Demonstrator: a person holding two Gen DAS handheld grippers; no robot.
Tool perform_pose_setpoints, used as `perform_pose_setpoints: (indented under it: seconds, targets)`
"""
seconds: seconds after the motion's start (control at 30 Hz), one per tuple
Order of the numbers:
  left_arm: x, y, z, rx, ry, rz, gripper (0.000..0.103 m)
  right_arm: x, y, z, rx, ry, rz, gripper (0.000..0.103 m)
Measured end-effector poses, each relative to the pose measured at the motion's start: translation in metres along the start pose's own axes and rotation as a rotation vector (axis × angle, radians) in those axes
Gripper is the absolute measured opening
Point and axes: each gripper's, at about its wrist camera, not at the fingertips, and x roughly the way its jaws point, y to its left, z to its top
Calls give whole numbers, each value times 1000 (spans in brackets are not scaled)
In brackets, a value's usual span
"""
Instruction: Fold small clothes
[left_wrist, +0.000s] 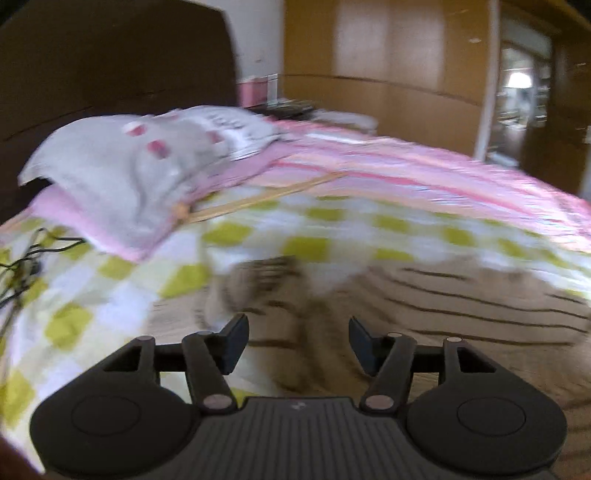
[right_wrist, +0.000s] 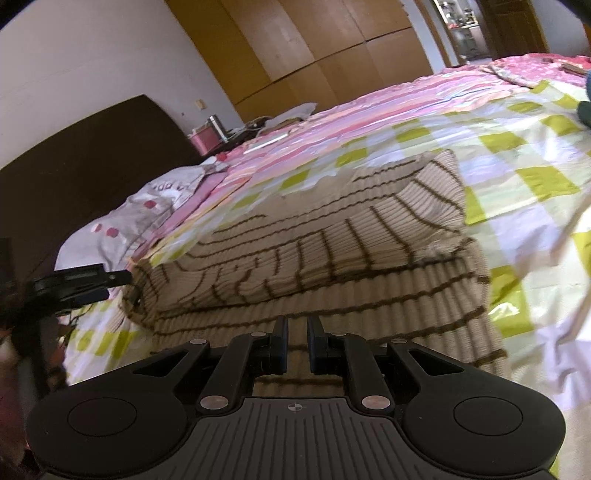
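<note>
The task's thing, a beige ribbed knit garment with thin dark brown stripes, lies on the bed's green-and-white checked sheet, already doubled over: an upper layer rests on a wider lower layer whose near edge runs just ahead of the right gripper. The right gripper hangs low over that near edge with its jaws drawn almost together, a narrow gap between the pads; no cloth is visibly pinched, though the fingertips partly hide the edge, so contact cannot be confirmed. The left gripper stands with its jaws wide apart and nothing between them, above the garment's left portion; its view is heavily blurred. In the right wrist view the left gripper appears at the garment's far left end, just beside the fold. A grey pillow with red patches lies beyond the garment toward the dark brown headboard, on a pink striped blanket. Judgement: one fold appears complete and a second fold is being set up. The next move likely calls for each gripper to pinch an edge through both layers, then carry it across evenly so the layers do not slide apart.
</note>
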Motion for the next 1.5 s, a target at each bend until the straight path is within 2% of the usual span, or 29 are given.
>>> perform_pose_setpoints:
  seconds: [0.07,0.23,0.27,0.3,0.4,0.43,0.5,0.6,0.63,0.73,0.77,0.83,0.93,1.0,1.07,1.2,1.27,1.33,1.43,1.5]
  targets:
    - [18,4,3,10,32,42,68,1,4,0,-4,5,8,13]
    - [46,-7,8,46,87,28,68,4,11,0,-12,13,17,13]
    - [52,-9,9,47,103,38,60,4,11,0,-11,14,19,13]
    - [55,-9,11,43,115,45,46,5,11,0,-9,15,21,13]
    - [60,-1,19,-42,144,10,25,4,11,0,0,17,31,13]
    - [59,2,23,-87,144,-11,23,4,11,0,3,17,36,13]
    - [50,6,29,-147,125,-66,18,3,12,-1,8,14,46,13]
    - [30,-1,38,-157,88,-172,17,1,12,-2,16,9,56,13]
    - [22,-4,41,-160,74,-221,17,1,12,-1,17,8,58,13]
    - [-6,-21,45,-160,42,-447,17,0,10,-2,29,5,61,13]
    - [-16,-30,45,-138,42,-541,17,-1,10,-2,34,4,62,13]
    - [-38,-53,38,-46,25,-656,17,-1,8,-1,43,5,61,13]
    - [-58,-80,19,93,32,-721,17,-4,5,-1,50,-4,45,13]
    - [-61,-85,6,137,53,-714,18,-7,1,0,57,-8,34,13]
    - [-59,-85,-6,177,61,-652,22,-9,-4,2,65,-10,26,13]
    - [-46,-70,-22,150,107,-560,26,-8,-8,9,72,-10,16,14]
    - [-42,-61,-30,158,92,-485,27,-5,-7,15,64,-18,9,14]
    - [-38,-56,-33,158,75,-455,29,1,-5,21,61,-18,7,14]
    - [-30,-48,-33,141,53,-426,33,18,-1,35,58,-7,10,23]
    - [-26,-45,-35,141,41,-354,34,31,1,45,63,-5,3,24]
